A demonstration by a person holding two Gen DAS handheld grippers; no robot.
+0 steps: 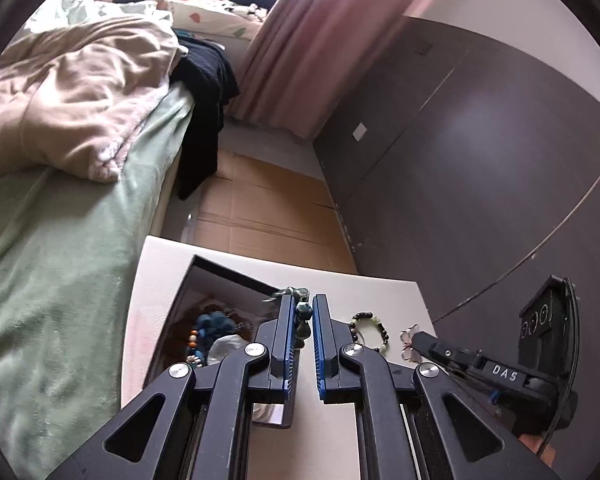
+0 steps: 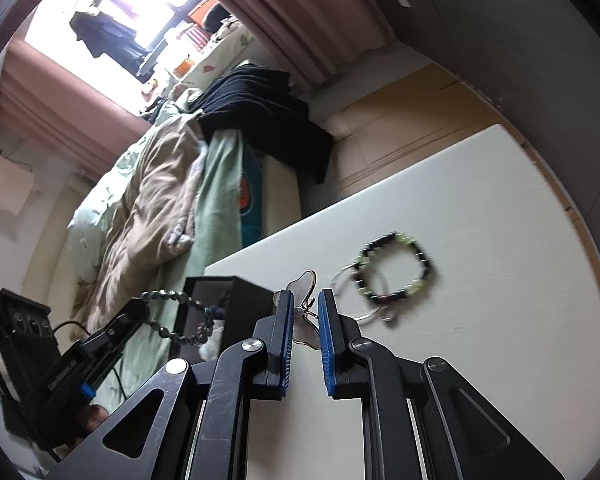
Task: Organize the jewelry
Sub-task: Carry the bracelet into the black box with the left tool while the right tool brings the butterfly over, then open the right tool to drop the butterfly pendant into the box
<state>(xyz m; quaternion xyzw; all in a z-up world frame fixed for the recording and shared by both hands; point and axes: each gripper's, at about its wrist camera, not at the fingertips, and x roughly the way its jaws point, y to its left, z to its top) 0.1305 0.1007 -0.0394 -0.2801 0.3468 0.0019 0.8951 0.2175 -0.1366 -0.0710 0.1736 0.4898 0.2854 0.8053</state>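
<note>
The white table (image 2: 480, 216) carries everything I work with. At its ten o'clock corner sits the dark open box (image 1: 204, 280), walls up and mouth open so pieces can drop straight in; inside it already lie a blue beaded cluster (image 1: 216, 322), an orange-and-white bead string and something pale I cannot identify.

My left gripper (image 1: 302, 312) hangs above the box's right edge with its fingers narrowed on a grey-green bead bracelet (image 2: 180, 316). From the right wrist view the loop dangles freely over the box, so I judge it is held there to be let go into it.

My right gripper (image 2: 302, 308) sits low at the table, fingers part-way closed around a pale butterfly ornament (image 2: 306, 280) on thin wire; whether the pads actually press it I cannot tell.

At two o'clock from that ornament, a black-and-pale-green bracelet (image 2: 396, 268) lies flat beside a thin silver ring-like loop (image 2: 348, 280), both not yet put away.
</note>
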